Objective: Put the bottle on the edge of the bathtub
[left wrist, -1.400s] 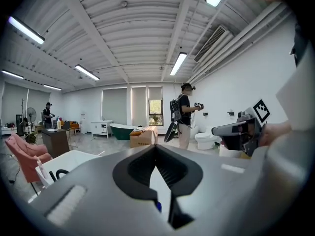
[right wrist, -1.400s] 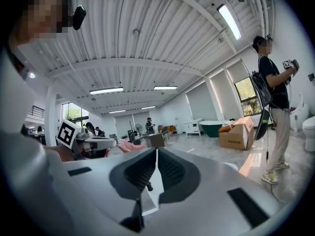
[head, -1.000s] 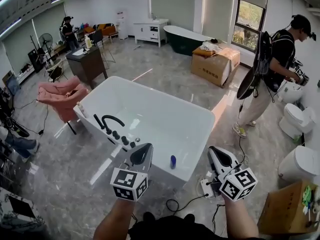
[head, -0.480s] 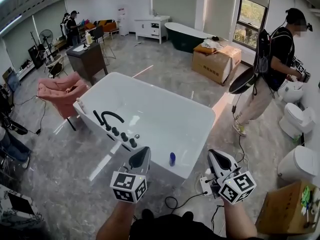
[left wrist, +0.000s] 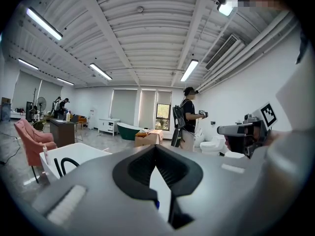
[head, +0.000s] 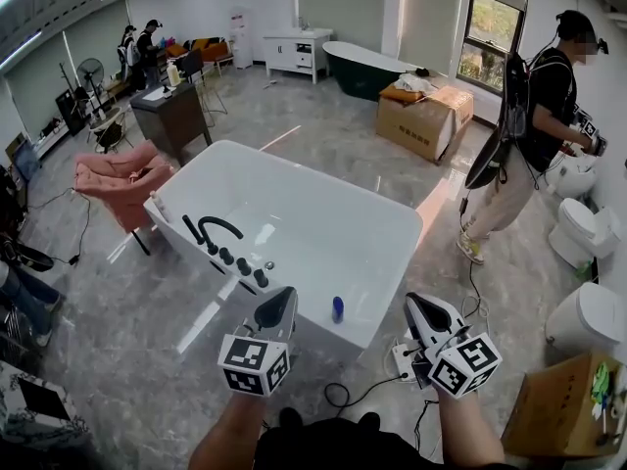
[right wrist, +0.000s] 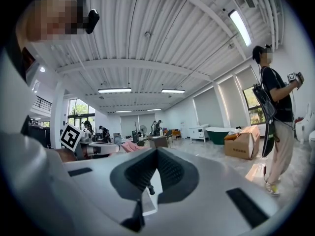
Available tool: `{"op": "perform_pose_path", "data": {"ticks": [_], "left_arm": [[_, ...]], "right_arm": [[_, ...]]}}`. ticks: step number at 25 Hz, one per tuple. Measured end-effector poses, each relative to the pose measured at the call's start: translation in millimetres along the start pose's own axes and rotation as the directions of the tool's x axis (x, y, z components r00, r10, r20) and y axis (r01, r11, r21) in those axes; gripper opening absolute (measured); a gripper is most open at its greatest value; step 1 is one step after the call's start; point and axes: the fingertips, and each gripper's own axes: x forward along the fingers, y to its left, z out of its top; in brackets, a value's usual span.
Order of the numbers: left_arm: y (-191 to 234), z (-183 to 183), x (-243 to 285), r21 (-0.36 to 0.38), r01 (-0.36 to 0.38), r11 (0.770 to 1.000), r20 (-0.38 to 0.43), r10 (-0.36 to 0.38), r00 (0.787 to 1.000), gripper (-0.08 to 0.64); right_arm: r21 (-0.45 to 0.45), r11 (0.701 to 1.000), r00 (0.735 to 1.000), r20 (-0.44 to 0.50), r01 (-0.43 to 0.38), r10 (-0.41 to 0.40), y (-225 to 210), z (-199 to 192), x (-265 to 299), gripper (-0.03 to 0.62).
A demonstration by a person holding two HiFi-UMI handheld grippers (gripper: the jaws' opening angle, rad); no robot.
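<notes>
A small blue bottle (head: 337, 309) stands upright on the near rim of the white bathtub (head: 409, 225). It is between my two grippers and touches neither. My left gripper (head: 284, 298) hovers just left of it, shut and empty. My right gripper (head: 417, 305) hangs to the right of the tub's corner, also shut and empty. In the left gripper view the left gripper (left wrist: 155, 149) has its jaws meeting at the tip, and a sliver of the blue bottle (left wrist: 156, 204) shows through the gap. In the right gripper view the right gripper (right wrist: 157, 152) shows its jaws together too.
A black faucet (head: 217, 231) and knobs sit on the tub's left rim. A power strip (head: 402, 364) and cable lie on the floor by my right gripper. A person (head: 534, 135) stands at right near toilets (head: 586, 235). Cardboard boxes (head: 421, 120) and a pink chair (head: 122, 184) stand around.
Both grippers have barely shifted and stay shut. The bottle rests in the same spot on the rim. The person at right has shifted stance.
</notes>
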Motion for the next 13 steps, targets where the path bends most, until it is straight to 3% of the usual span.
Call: {"op": "perform_pose_path", "data": {"ticks": [13], "left_arm": [[0.5, -3.8, -3.5, 0.001, -0.004, 1.0, -0.01, 0.004, 1.0, 0.008]], "right_arm": [[0.031, 0.999, 1.0, -0.011, -0.013, 0.013, 3.5, -6.9, -1.4, 0.011]]}}
